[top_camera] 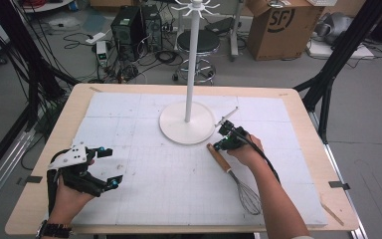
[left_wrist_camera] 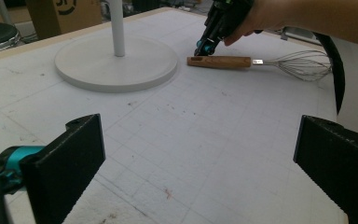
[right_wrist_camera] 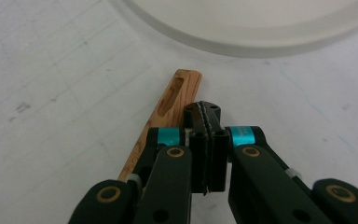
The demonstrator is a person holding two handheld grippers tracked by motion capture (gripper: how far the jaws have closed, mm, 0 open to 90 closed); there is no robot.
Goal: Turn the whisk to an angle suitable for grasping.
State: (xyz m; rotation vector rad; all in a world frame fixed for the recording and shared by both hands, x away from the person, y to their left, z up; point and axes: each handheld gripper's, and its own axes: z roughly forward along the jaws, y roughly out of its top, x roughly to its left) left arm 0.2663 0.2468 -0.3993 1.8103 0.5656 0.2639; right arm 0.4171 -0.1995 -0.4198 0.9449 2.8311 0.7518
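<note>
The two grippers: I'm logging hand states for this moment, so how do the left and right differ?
The left gripper has its jaws wide apart; the right gripper has them pressed together, holding nothing. The left is over bare mat, away from any object; the right is beside the whisk, by its wooden handle. Both are hand-held, black with teal accents.

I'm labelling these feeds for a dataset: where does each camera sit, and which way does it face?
High view: above the person's table edge, looking forward and down on the white gridded mat; both forearms, left gripper and right gripper show.
Left gripper view: on the left gripper, jaws wide apart, facing the wooden-handled wire whisk.
Right gripper view: on the right gripper, jaws together, close above the whisk's handle.
Shared: all three show the whisk and the white round stand base.
</note>
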